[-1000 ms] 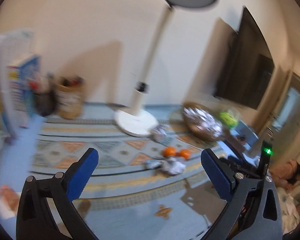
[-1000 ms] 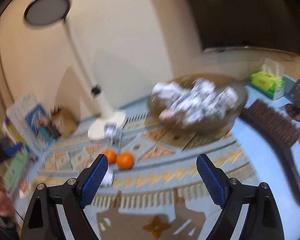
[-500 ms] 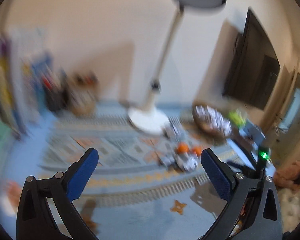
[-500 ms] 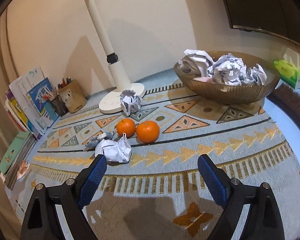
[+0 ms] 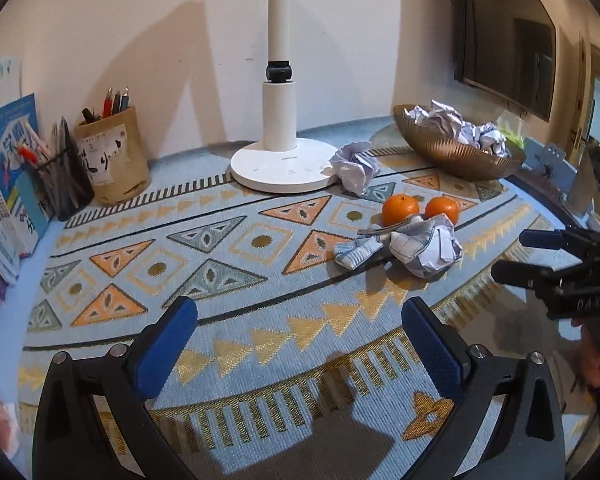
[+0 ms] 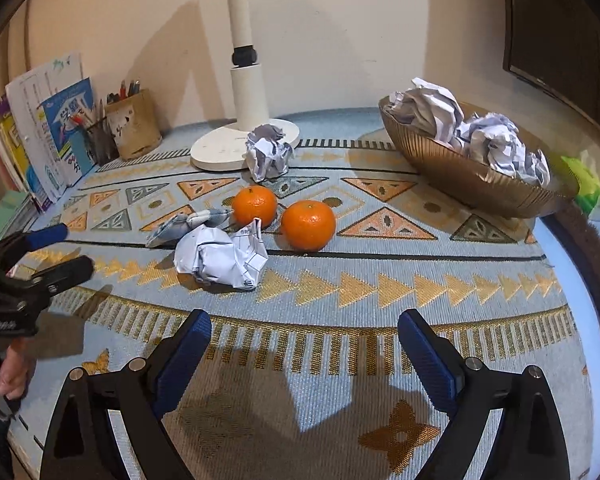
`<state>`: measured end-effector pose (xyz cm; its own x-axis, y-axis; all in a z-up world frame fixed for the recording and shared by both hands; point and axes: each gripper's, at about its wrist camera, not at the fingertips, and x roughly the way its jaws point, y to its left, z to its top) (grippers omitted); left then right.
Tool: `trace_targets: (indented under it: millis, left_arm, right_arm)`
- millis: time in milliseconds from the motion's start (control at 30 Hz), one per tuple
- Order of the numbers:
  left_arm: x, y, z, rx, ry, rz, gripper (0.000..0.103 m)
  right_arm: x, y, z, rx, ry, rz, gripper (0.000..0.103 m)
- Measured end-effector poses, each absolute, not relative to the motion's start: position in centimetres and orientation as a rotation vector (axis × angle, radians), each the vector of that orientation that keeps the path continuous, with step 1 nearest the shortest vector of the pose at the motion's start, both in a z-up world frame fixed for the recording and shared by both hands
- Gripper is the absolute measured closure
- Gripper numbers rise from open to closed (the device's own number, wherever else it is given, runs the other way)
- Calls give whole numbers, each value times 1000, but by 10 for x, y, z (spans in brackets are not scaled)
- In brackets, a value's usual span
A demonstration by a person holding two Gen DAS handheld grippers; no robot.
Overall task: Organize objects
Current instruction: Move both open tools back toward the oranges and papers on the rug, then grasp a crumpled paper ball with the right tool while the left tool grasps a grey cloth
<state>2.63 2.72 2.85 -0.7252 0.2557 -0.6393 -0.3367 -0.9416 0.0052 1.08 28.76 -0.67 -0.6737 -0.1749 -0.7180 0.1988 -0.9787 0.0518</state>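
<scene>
- The right gripper (image 6: 304, 354) hangs over the patterned mat (image 6: 400, 280), jaws spread wide after a last bit of opening, with nothing between the blue pads.
- Straight ahead of it and a little to its left lies the crumpled paper ball (image 6: 220, 258), the nearest loose item, well clear of the fingertips.
- Two oranges (image 6: 308, 225) sit just beyond the ball, one touching its far edge; a second paper wad (image 6: 268, 152) rests farther on, against the lamp base (image 6: 236, 144).
- The brown bowl (image 6: 468, 178), already heaped with crumpled paper, stands ahead and well to the right of the claw, the likely destination.
- The left gripper (image 5: 298, 354), also open and empty, sees the same ball (image 5: 428, 250) ahead and off to its right, farther away.
- Judged from both views, the right hand is nearer the ball; it has no marked long axis, so any approach angle should serve.
</scene>
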Motion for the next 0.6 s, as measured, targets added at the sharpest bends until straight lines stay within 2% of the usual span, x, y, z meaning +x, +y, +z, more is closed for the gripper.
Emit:
trace_targets:
  millis: [200, 333, 433, 467, 500, 533, 600]
  left_arm:
    - [18, 17, 26, -1028, 102, 2652, 1]
    - [14, 18, 22, -1059, 87, 2624, 1]
    - [11, 23, 21, -1099, 94, 2599, 1]
    - [10, 24, 23, -1108, 74, 2573, 1]
    - [9, 27, 25, -1121, 39, 2524, 1]
    - [7, 29, 27, -1133, 13, 2482, 1]
    - [0, 32, 31, -1146, -46, 2423, 1]
  right_arm:
    - [-17, 273, -6, 1321, -163, -2531, 9]
    - [-26, 232, -5, 1318, 42, -2538, 9]
    - [-31, 215, -5, 1257, 127, -2575, 10]
    - [-33, 214, -6, 1247, 143, -2591, 21]
    - [-36, 215, -8, 1251, 149, -2596, 41]
    - [-37, 219, -10, 1264, 131, -2589, 45]
    - [-35, 233, -10, 1265, 35, -2570, 46]
